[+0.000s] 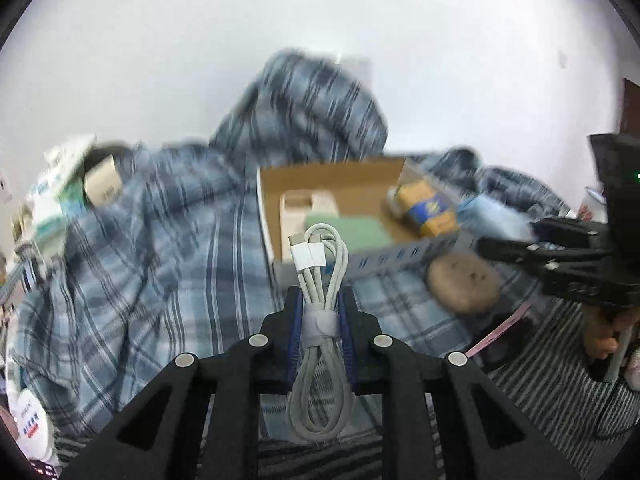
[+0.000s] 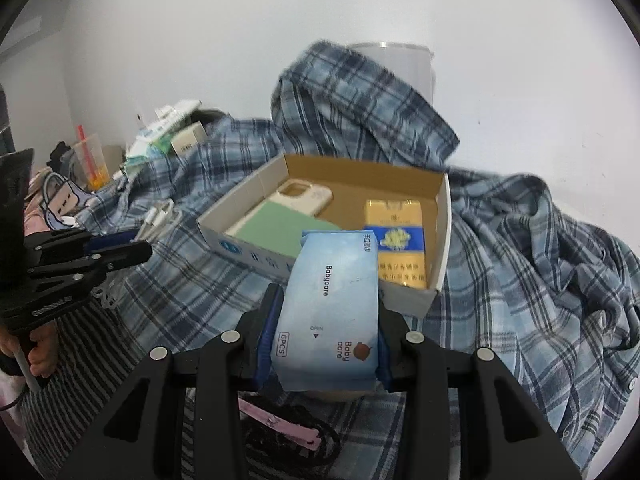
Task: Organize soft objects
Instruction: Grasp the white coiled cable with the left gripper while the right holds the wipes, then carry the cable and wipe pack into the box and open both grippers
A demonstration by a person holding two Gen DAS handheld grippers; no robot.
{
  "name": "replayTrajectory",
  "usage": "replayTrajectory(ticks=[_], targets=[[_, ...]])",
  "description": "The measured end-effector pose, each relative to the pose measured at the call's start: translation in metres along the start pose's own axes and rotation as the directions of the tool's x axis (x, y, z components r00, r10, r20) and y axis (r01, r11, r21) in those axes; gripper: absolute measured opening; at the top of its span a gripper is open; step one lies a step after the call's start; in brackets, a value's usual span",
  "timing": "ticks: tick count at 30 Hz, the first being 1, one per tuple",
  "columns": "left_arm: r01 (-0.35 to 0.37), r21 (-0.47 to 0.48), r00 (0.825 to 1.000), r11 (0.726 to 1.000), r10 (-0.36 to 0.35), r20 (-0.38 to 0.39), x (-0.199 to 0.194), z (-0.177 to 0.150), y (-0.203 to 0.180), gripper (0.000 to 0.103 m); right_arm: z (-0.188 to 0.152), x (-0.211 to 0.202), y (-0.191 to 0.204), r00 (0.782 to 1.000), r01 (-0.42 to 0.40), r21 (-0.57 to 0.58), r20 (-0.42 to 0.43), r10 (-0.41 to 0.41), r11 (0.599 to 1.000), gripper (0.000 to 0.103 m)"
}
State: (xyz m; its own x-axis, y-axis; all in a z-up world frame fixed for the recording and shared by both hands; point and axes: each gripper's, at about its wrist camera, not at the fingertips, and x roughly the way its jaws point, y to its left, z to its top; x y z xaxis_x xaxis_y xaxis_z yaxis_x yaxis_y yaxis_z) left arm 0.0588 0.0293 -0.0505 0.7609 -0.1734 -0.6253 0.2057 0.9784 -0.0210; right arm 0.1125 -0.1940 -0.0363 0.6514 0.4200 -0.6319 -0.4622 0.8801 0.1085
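My left gripper [image 1: 320, 300] is shut on a coiled white cable [image 1: 320, 280] bound with a grey strap, held above the plaid cloth in front of the cardboard box [image 1: 352, 168]. My right gripper [image 2: 326, 312] is shut on a blue Babycare wipes pack [image 2: 332, 304], held just before the box [image 2: 440, 232]. The box holds a beige phone case [image 2: 306, 196], a green flat item [image 2: 280, 228] and a yellow-blue carton [image 2: 400, 240]. The right gripper shows in the left wrist view [image 1: 520, 252]; the left gripper shows in the right wrist view [image 2: 120, 250].
A blue plaid shirt [image 2: 520, 260] covers the surface and drapes over a tall white container [image 2: 400, 64]. A brown round soft item [image 1: 464, 280] lies beside the box. Tissue packs [image 2: 160, 136], an orange cup [image 2: 92, 160] and a pink strap [image 2: 280, 420] lie around.
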Motion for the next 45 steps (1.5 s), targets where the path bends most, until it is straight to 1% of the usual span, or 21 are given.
replayTrajectory(ticks=[3, 6, 11, 14, 16, 18, 20, 21, 23, 24, 26, 28, 31, 32, 34, 35, 36, 38, 40, 42, 45], targets=[[-0.005, 0.039, 0.994, 0.999, 0.0, 0.107, -0.019, 0.001, -0.009, 0.019, 0.0, -0.003, 0.004, 1.0, -0.016, -0.013, 0.017, 0.016, 1.0, 0.039], [-0.025, 0.067, 0.985, 0.997, 0.013, 0.17, -0.03, 0.002, -0.017, 0.019, 0.0, -0.006, 0.008, 0.999, -0.015, -0.026, 0.038, 0.016, 1.0, 0.039], [-0.028, 0.075, 0.982, 0.997, 0.013, 0.186, -0.031, 0.006, -0.02, 0.019, 0.001, -0.01, 0.011, 0.998, -0.019, -0.038, 0.061, 0.021, 0.999, 0.039], [-0.057, 0.071, 0.982, 0.996, 0.043, 0.187, -0.032, 0.006, -0.022, 0.019, 0.002, -0.014, 0.01, 0.996, -0.023, -0.031, 0.082, 0.025, 0.999, 0.039], [-0.065, 0.072, 0.98, 0.995, 0.05, 0.192, -0.034, 0.007, -0.023, 0.019, 0.005, -0.018, 0.009, 0.995, -0.001, -0.026, 0.105, 0.003, 1.0, 0.039], [-0.059, 0.072, 0.978, 0.996, 0.043, 0.206, -0.039, 0.01, -0.025, 0.019, 0.009, -0.021, 0.01, 0.993, 0.016, -0.032, 0.117, -0.012, 0.999, 0.039], [-0.03, 0.076, 0.978, 0.997, 0.013, 0.207, -0.043, 0.017, -0.029, 0.019, 0.014, -0.024, 0.012, 0.991, 0.033, -0.033, 0.128, -0.028, 0.999, 0.039], [-0.019, 0.074, 0.978, 0.997, 0.003, 0.207, -0.044, 0.02, -0.029, 0.019, 0.018, -0.025, 0.011, 0.991, 0.024, -0.018, 0.133, -0.021, 1.0, 0.039], [-0.028, 0.059, 0.972, 0.998, 0.013, 0.235, -0.047, 0.029, -0.033, 0.019, 0.026, -0.023, 0.007, 0.992, 0.022, 0.006, 0.127, -0.023, 1.0, 0.039], [-0.018, 0.056, 0.969, 0.998, 0.004, 0.248, -0.047, 0.036, -0.035, 0.019, 0.031, -0.021, 0.005, 0.991, 0.048, 0.003, 0.123, -0.048, 0.999, 0.039], [-0.016, 0.062, 0.964, 0.998, -0.001, 0.267, -0.044, 0.05, -0.039, 0.019, 0.043, -0.02, 0.001, 0.985, 0.093, 0.005, 0.143, -0.093, 0.996, 0.039], [-0.016, 0.06, 0.955, 0.998, -0.002, 0.296, -0.039, 0.064, -0.042, 0.019, 0.056, -0.02, -0.005, 0.978, 0.117, 0.022, 0.172, -0.119, 0.993, 0.039], [-0.018, 0.04, 0.939, 0.999, 0.003, 0.344, -0.023, 0.088, -0.043, 0.019, 0.081, -0.021, -0.013, 0.958, 0.156, 0.05, 0.236, -0.164, 0.986, 0.039], [-0.036, 0.039, 0.934, 0.999, 0.02, 0.357, -0.019, 0.094, -0.044, 0.019, 0.087, -0.021, -0.014, 0.95, 0.171, 0.055, 0.254, -0.18, 0.984, 0.039], [-0.099, 0.031, 0.918, 0.995, 0.079, 0.389, -0.007, 0.107, -0.046, 0.019, 0.099, -0.018, -0.018, 0.936, 0.191, 0.067, 0.288, -0.202, 0.979, 0.039], [-0.093, 0.028, 0.916, 0.995, 0.074, 0.393, -0.002, 0.112, -0.045, 0.019, 0.104, -0.015, -0.02, 0.932, 0.196, 0.074, 0.297, -0.209, 0.978, 0.039], [-0.086, 0.026, 0.917, 0.996, 0.069, 0.392, 0.004, 0.117, -0.043, 0.019, 0.109, -0.011, -0.021, 0.928, 0.201, 0.084, 0.304, -0.217, 0.976, 0.039], [-0.097, 0.016, 0.92, 0.995, 0.084, 0.382, 0.018, 0.127, -0.038, 0.019, 0.113, -0.003, -0.025, 0.925, 0.196, 0.103, 0.312, -0.219, 0.975, 0.039], [-0.083, 0.001, 0.931, 0.997, 0.077, 0.357, 0.033, 0.133, -0.03, 0.019, 0.112, 0.004, -0.028, 0.925, 0.193, 0.113, 0.31, -0.219, 0.975, 0.039], [-0.067, -0.009, 0.946, 0.998, 0.067, 0.319, 0.049, 0.135, -0.021, 0.019, 0.108, 0.015, -0.031, 0.929, 0.195, 0.117, 0.296, -0.222, 0.974, 0.039], [-0.047, -0.041, 0.969, 0.998, 0.055, 0.242, 0.072, 0.132, -0.007, 0.019, 0.1, 0.031, -0.033, 0.943, 0.196, 0.103, 0.252, -0.216, 0.975, 0.039]])
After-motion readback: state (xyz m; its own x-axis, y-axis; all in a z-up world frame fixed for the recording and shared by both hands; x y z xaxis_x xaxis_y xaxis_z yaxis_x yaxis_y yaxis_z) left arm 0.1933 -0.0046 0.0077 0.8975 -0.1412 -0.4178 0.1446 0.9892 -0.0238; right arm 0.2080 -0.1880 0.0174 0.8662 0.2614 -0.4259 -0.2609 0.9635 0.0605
